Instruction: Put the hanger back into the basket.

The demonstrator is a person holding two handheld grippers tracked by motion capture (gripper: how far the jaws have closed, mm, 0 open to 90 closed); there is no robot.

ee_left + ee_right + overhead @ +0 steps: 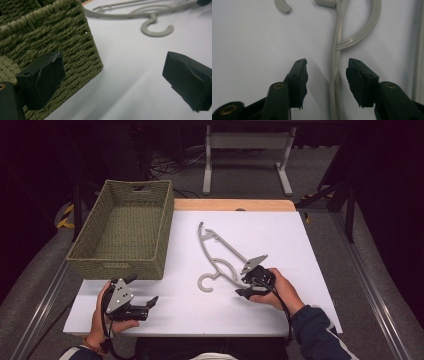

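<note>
Left hand-held gripper (145,292) near desk (280,315) front edge, jaws spread wide, nothing between them; one jaw sits just beside the near corner of the woven basket (122,227). Right hand-held gripper (246,286) low over the desk, jaws partly spread, straddling the lower bar of the grey hanger (336,67); pads not touching it. Hanger (220,257) lies flat mid-desk, hook toward the person, right of the basket, which stands at the far left.
</note>
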